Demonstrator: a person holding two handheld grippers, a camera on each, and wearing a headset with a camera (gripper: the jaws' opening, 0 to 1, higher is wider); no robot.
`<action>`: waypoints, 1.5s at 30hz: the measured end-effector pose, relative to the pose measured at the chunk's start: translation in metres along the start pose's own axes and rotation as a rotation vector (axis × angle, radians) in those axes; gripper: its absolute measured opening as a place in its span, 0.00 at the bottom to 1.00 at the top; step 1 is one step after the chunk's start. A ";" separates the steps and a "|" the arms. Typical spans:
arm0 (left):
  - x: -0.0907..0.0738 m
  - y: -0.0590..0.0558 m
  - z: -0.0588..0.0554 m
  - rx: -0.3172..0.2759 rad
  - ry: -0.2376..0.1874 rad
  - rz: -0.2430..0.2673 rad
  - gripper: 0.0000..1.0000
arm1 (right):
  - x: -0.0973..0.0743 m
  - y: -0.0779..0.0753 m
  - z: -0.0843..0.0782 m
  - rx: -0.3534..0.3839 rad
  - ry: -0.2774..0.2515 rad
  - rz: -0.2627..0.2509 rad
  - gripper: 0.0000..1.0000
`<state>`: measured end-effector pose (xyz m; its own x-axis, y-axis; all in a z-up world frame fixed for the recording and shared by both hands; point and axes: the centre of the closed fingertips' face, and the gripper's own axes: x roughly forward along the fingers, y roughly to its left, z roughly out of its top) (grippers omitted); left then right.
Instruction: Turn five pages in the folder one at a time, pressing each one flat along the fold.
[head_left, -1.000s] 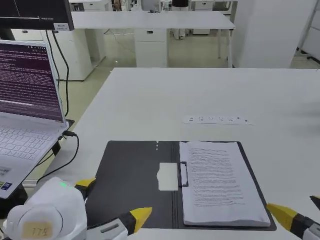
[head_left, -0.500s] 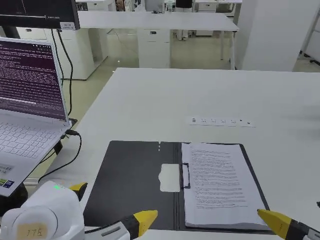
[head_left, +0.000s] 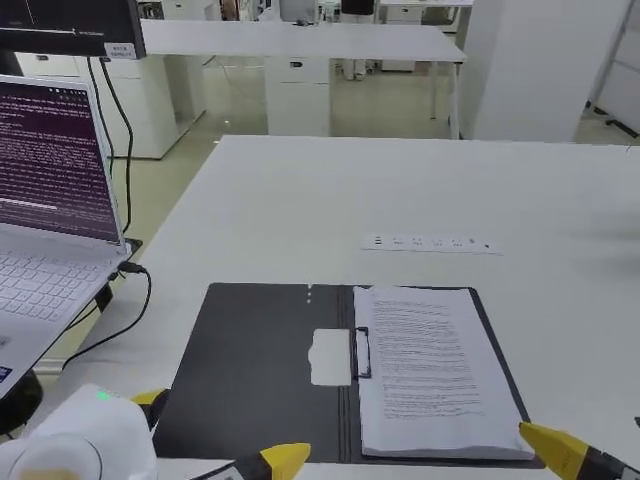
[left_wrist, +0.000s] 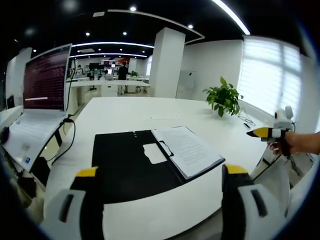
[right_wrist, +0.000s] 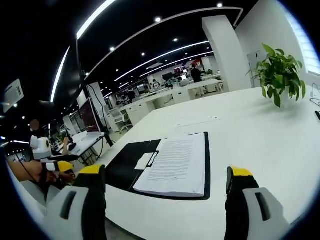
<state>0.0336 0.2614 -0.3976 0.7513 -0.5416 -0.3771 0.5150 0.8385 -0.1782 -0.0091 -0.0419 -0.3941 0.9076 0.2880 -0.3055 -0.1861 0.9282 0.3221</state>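
Both left tongs (left_wrist: 160, 171) and right tongs (right_wrist: 166, 171) hover released at the tabletop's (head_left: 400, 190) near edge; probably first turn unstarted: pinch the folder's (head_left: 250, 360) top page (head_left: 425, 365) by a corner.

A flat black open folder (head_left: 260, 370) lies on the white rectangular table (head_left: 330, 190) near its front edge. A stack of white printed paper pages (head_left: 430, 365) sits on its right half, and a small white paper slip (head_left: 330, 357) lies on its left half just beside the fold. Behind the folder a long white power strip (head_left: 430, 242) sits in the tabletop, a green potted plant (left_wrist: 223, 97) stands far to the right, and an open white laptop (head_left: 45, 200) stands left of the table. The left gripper (left_wrist: 160, 172) is before the folder's near left corner, the right gripper (right_wrist: 166, 171) before its near right corner
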 end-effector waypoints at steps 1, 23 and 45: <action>0.000 0.000 0.000 -0.002 -0.001 0.002 0.99 | 0.000 0.000 0.000 0.000 0.000 0.000 1.00; -0.011 0.015 0.003 -0.015 -0.015 0.053 0.99 | 0.004 -0.006 -0.001 0.022 0.006 -0.005 0.99; -0.010 0.007 -0.009 -0.014 0.023 0.043 0.99 | -0.001 -0.001 -0.013 -0.064 0.047 0.007 1.00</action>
<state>0.0258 0.2730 -0.4034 0.7628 -0.5037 -0.4055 0.4765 0.8618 -0.1740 -0.0144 -0.0400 -0.4062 0.8877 0.3043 -0.3455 -0.2177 0.9387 0.2674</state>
